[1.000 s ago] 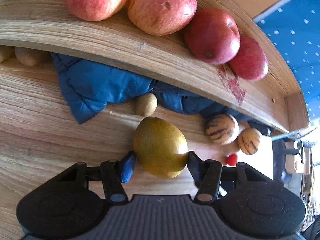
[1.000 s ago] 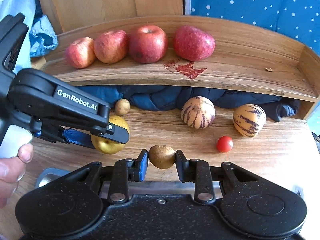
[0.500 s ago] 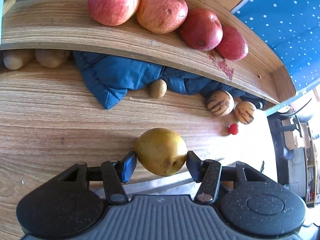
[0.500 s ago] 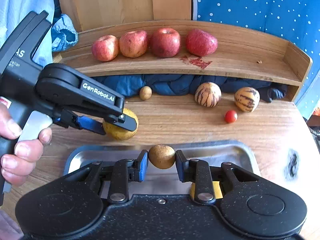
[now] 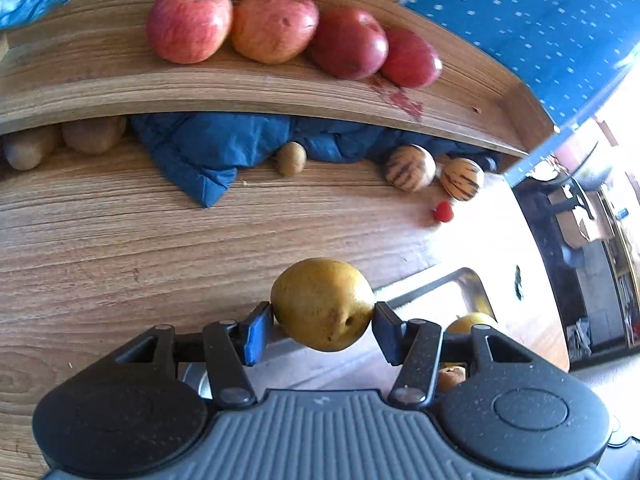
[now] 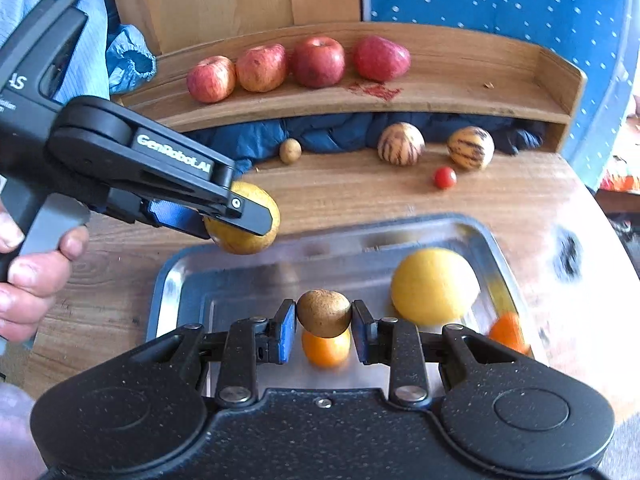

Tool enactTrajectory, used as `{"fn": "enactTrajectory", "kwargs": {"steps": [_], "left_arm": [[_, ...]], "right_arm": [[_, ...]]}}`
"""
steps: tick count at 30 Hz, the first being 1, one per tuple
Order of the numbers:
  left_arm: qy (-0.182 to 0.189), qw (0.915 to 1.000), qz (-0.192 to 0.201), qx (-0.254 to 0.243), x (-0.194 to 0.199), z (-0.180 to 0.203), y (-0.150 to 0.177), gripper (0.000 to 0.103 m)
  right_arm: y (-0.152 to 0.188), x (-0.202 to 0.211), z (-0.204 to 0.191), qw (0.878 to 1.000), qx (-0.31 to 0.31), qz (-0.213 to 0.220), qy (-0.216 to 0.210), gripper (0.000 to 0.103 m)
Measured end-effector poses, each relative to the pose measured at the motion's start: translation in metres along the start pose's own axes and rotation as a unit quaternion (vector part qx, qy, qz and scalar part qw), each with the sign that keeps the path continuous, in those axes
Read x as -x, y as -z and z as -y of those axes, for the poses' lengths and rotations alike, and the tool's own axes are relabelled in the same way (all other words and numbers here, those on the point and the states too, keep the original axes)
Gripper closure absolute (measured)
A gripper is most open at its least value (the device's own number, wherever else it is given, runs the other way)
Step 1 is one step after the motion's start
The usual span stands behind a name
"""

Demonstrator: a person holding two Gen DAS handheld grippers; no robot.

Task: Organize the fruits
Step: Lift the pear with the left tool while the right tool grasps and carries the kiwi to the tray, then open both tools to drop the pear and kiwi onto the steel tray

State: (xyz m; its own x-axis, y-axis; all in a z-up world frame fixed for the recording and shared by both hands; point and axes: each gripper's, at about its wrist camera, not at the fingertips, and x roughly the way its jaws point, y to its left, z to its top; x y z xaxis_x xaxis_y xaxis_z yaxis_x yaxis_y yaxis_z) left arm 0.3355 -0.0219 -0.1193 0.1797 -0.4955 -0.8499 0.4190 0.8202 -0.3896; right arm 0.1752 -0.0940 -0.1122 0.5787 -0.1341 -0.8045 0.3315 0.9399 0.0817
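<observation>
a yellow fruit (image 6: 435,285) and two orange ones (image 6: 326,347) are already lying in the metal tray (image 6: 176,276). four apples (image 6: 318,61) are sitting on the shelf (image 6: 460,92), while two striped fruits (image 6: 401,144), a small tomato (image 6: 444,177) and a brown fruit (image 6: 290,150) are still waiting on the table (image 6: 360,192). a pear (image 5: 323,304) is being pinched by the left gripper (image 5: 323,322) at the tray's far edge, and a kiwi (image 6: 324,313) is being pinched by the right gripper (image 6: 324,326) above the tray.

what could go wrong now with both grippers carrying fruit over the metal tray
The small brown fruit in the right gripper hangs directly above a small orange; released here, it may bounce off. The yellow-green pear in the left gripper sits only at the shiny metal tray rim and could roll onto the table.
</observation>
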Motion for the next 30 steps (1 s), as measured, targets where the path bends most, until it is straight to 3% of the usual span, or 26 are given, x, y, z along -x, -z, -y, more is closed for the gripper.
{"fn": "enactTrajectory", "kwargs": {"steps": [7,16,24,30], "left_arm": [[0.022,0.9985,-0.02,-0.045,0.013,0.011,0.017,0.045],[0.028,0.9938,-0.079,-0.072,0.005,0.018,0.038,0.045],[0.03,0.9899,-0.092,-0.103,0.008,0.025,0.049,0.045],[0.03,0.986,-0.106,-0.125,0.01,0.029,0.054,0.044]], "right_arm": [[0.02,0.006,0.003,0.999,-0.026,-0.027,0.014,0.072],[0.04,-0.001,0.005,0.996,-0.046,-0.069,0.032,0.072],[0.044,0.0,0.012,0.994,-0.055,-0.081,0.043,0.071],[0.044,0.005,0.01,0.994,-0.058,-0.077,0.043,0.049]]}}
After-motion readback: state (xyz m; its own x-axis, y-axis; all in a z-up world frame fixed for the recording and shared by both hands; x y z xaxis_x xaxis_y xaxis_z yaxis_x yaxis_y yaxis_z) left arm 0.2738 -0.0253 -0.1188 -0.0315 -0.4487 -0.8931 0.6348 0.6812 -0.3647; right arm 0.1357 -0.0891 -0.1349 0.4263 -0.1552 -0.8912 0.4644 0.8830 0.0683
